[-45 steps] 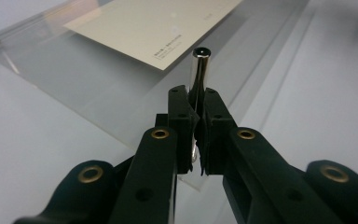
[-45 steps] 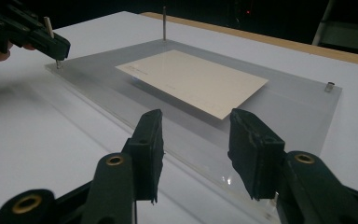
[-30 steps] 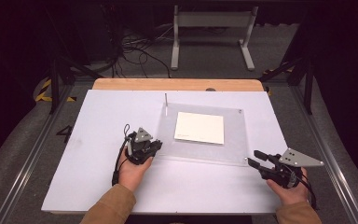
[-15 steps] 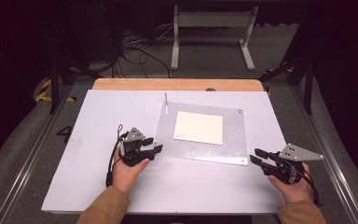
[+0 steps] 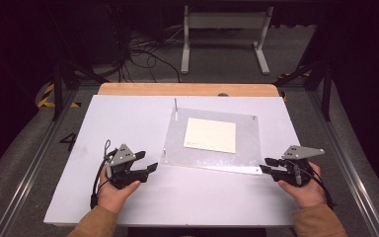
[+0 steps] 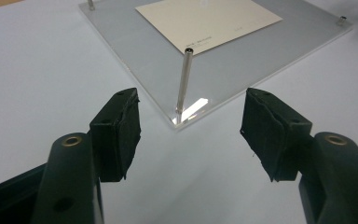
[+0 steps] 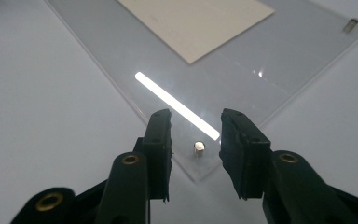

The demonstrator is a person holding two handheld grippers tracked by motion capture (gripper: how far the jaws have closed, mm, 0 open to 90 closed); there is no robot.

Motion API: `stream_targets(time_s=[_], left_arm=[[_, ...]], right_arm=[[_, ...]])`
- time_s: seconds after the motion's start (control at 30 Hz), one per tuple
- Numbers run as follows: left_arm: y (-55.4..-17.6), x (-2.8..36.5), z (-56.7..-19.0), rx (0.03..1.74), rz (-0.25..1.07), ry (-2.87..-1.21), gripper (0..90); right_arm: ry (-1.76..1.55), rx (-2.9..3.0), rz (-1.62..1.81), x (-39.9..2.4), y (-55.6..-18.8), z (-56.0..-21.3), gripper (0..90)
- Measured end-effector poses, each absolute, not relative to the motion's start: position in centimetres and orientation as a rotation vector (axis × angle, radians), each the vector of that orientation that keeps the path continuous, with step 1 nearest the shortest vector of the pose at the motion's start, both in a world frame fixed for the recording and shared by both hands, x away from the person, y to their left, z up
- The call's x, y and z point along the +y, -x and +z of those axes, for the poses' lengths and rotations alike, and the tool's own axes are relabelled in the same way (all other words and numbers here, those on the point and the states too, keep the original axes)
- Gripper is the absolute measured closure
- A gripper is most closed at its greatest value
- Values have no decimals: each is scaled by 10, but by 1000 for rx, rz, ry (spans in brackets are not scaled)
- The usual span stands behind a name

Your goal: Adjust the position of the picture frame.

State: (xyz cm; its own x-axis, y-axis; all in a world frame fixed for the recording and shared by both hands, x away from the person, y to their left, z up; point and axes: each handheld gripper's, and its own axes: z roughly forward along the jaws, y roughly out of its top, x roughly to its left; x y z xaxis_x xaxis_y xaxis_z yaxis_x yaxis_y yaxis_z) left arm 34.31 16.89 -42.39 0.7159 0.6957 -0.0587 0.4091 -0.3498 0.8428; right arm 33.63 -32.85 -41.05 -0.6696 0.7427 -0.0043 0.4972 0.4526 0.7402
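Note:
A clear acrylic plate (image 5: 246, 148) lies on the white table with a cream sheet of paper (image 5: 210, 135) on it. My left gripper (image 5: 149, 168) is open just short of the plate's near left corner. In the left gripper view its wide-apart jaws (image 6: 191, 126) frame a tall metal pin (image 6: 184, 79) standing at that corner, with nothing between them. My right gripper (image 5: 268, 165) is open at the near right corner. In the right gripper view its jaws (image 7: 198, 135) straddle a short metal stud (image 7: 199, 148) set in the plate's corner (image 7: 200, 172), without touching it.
A second tall pin (image 5: 175, 106) stands at the plate's far left corner and a small stud (image 5: 254, 117) at the far right. The white table (image 5: 128, 123) ends in a wooden strip (image 5: 187, 89) at the back. Beyond lie cables and a metal stand (image 5: 224, 34).
My left hand has slid a little back and left and now points at the plate's near left corner. My right gripper has edged slightly forward to the near right corner.

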Motion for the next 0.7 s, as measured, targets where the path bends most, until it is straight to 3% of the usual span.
stream_targets(time_s=[0.37, 0.5, 0.6, 0.7], left_arm=[[-340, 172, -428, 850, 384, -1997, 355], [-340, 172, -430, 850, 384, -2001, 355], [-342, 173, -431, 874, 377, -1994, 358], [-343, 174, -432, 873, 374, -1995, 358]], right_arm=[[-1092, 2438, 953, -320, -357, -435, 670], [-1088, 2436, 939, -321, -358, -439, 724], [-1063, 2450, 951, -318, -357, -440, 821], [-1054, 2453, 936, -317, -356, -439, 830]])
